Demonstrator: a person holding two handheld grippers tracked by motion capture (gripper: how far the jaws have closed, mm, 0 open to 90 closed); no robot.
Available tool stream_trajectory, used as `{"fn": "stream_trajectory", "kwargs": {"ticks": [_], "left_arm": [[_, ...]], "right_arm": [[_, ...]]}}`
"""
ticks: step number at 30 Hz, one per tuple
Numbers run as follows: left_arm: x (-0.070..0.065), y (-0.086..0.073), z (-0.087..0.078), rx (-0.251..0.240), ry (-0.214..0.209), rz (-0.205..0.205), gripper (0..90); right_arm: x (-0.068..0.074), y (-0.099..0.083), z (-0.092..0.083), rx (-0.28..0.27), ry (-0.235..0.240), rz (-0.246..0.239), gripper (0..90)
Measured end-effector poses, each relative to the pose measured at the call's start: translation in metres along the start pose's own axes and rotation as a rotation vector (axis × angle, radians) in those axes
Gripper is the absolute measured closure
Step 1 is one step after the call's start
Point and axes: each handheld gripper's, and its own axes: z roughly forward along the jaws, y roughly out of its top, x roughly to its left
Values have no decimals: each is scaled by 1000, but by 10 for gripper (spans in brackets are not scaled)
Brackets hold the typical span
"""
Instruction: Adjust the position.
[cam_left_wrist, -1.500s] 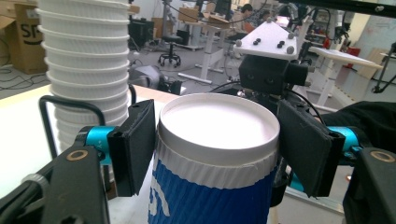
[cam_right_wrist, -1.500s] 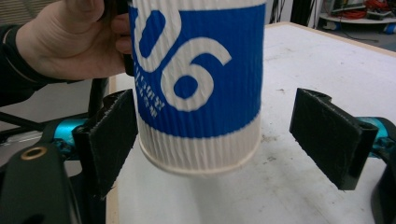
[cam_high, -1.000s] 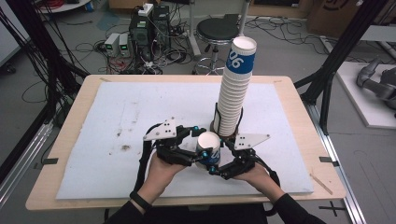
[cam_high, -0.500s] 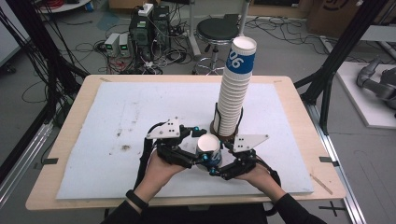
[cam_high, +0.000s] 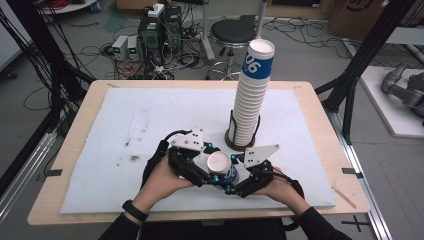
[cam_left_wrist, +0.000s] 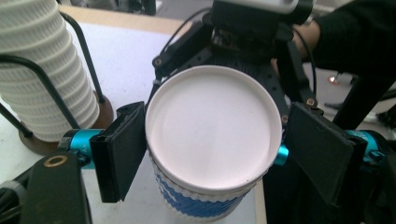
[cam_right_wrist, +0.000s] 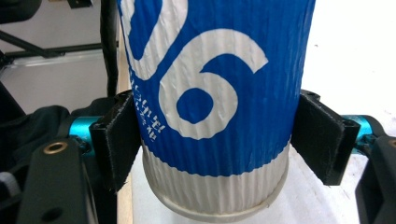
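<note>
Cup (cam_high: 218, 163) sits between both tools, just above the bench near the middle of its front edge (cam_high: 200, 217).

The right gripper (cam_right_wrist: 219, 140) has just been closing & now clamps the cup low on its blue wall, a pad on each side. The left gripper (cam_left_wrist: 210, 154) has just been opening: the cup's white round end sits between its jaws, one pad at the rim, the other a bit off it. So it's narrow-ish but not gripping, imo.

What could go wrong:
- The cup hangs on one grip only. If the right pads bite too lightly on the ribbed, tapering wall, it can slide or tip out.
- Too hard a squeeze and the paper wall dents.
- If the left tool backs off w/ a pad rubbing the rim, it may drag or twist the cup out of the right grip.
- The tall stack of cups (cam_high: 250, 100) in its wire stand (cam_high: 240, 142) is close behind. A careless lift could bump it & topple the lot toward the bench's far edge.
</note>
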Motion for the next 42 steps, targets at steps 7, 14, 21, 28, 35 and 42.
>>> {"fn": "stream_trajectory", "kwargs": {"ticks": [7,14,21,28,35,42], "left_arm": [[5,-4,0,-14,-21,2,288],[14,-13,-14,-202,-54,-62,293],[16,-18,-21,-356,-43,-90,297],[15,-20,-21,-437,-38,-113,298],[13,-19,-18,-419,-33,-110,291],[11,-13,-17,-275,-32,-98,243]], "right_arm": [[1,2,-1,19,-4,-27,198],[-5,2,-18,-126,7,20,181],[-8,3,-27,-217,-13,86,154],[-6,3,-27,-267,-22,109,154],[-7,3,-28,-249,-12,94,180],[-7,2,-27,-203,-6,65,202]]}}
